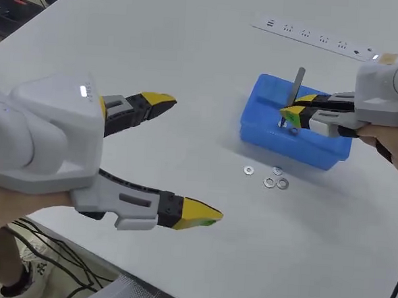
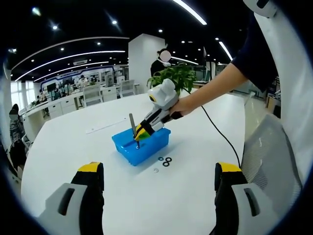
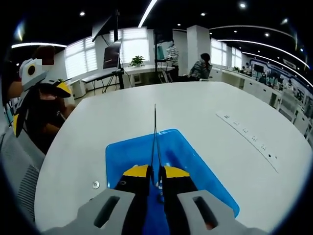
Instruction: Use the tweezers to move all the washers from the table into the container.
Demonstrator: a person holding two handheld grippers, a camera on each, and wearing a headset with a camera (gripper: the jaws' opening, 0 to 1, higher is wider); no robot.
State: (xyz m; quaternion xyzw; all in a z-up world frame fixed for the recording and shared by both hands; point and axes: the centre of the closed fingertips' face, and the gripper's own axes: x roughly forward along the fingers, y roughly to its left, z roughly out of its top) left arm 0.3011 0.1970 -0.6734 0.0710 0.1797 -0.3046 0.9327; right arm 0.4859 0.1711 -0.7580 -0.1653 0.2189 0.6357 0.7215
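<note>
four washers point(image 1: 270, 183) lie loose on the table point(image 1: 192, 40), scattered just beside the near wall of the blue container point(image 1: 267, 141). three sit close together and one a little apart to the side. so at least four are left to move.

the tweezers point(image 1: 297, 84) stand roughly upright over the container with the tip down inside it. near that tip is a small pale ring that may be a washer being dropped, but it is too small to be sure. how many are already inside i cannot tell.

the right tool point(image 1: 290, 115) has its jaws closed tight on the tweezers. judging by that, this looks like the release end of one trip, with several trips left.

the left tool point(image 1: 191, 159) hangs over bare table, well apart from the washers, jaws spread wide and holding nothing.
</note>
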